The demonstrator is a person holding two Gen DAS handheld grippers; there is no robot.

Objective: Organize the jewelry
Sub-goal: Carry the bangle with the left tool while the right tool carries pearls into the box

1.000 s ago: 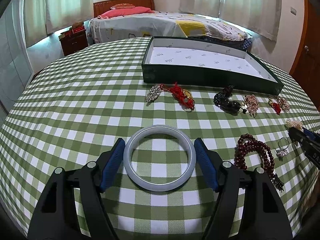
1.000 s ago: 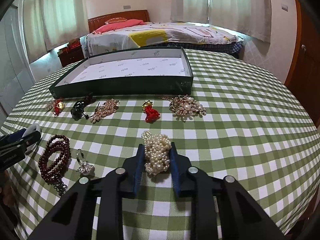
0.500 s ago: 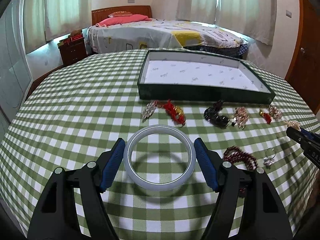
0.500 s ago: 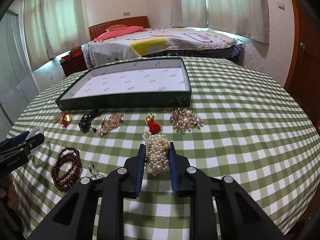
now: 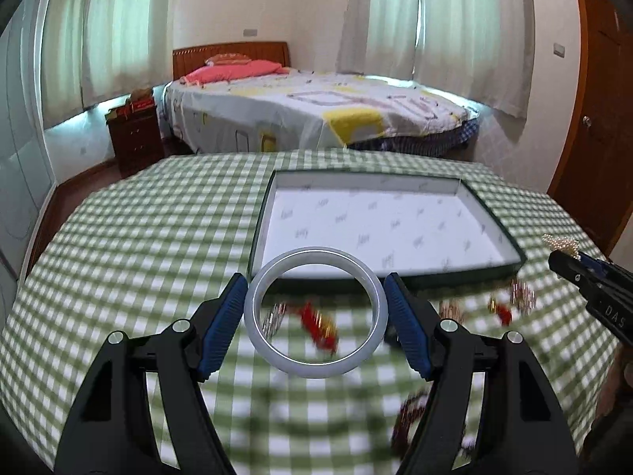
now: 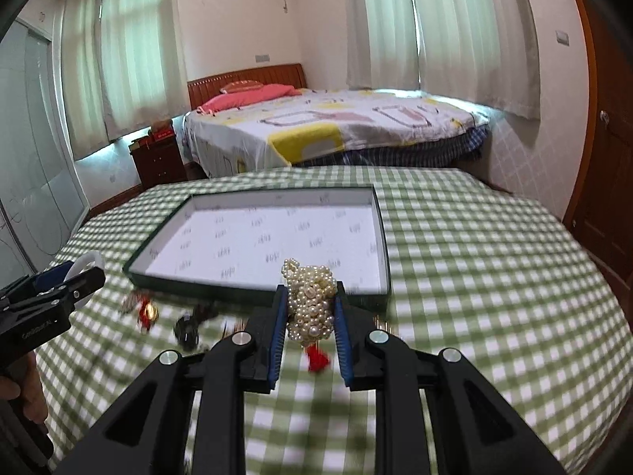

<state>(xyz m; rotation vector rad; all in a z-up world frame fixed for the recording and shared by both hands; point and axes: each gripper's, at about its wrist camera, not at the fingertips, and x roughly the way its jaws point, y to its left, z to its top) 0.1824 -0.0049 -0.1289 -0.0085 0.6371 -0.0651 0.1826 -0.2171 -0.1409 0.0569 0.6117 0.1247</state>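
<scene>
Left gripper (image 5: pixel 314 312) clamped on jade bangle (image 5: pixel 315 368), right gripper (image 6: pixel 310 318) clamped on pearl bracelet (image 6: pixel 310 304); both held above the table just short of the green tray (image 6: pixel 358 301). Carry step; next, I'd judge, clear the near wall and release inside.

Left wrist view: raised above green-checked tablecloth (image 5: pixel 158 237), facing the bed (image 5: pixel 316 114), looking along its fingers. Right wrist view: same heading, further right. Both share the shallow dark-green white-lined box (image 5: pixel 494 273) (image 6: pixel 158 277); each catches the other gripper at frame edge.
</scene>
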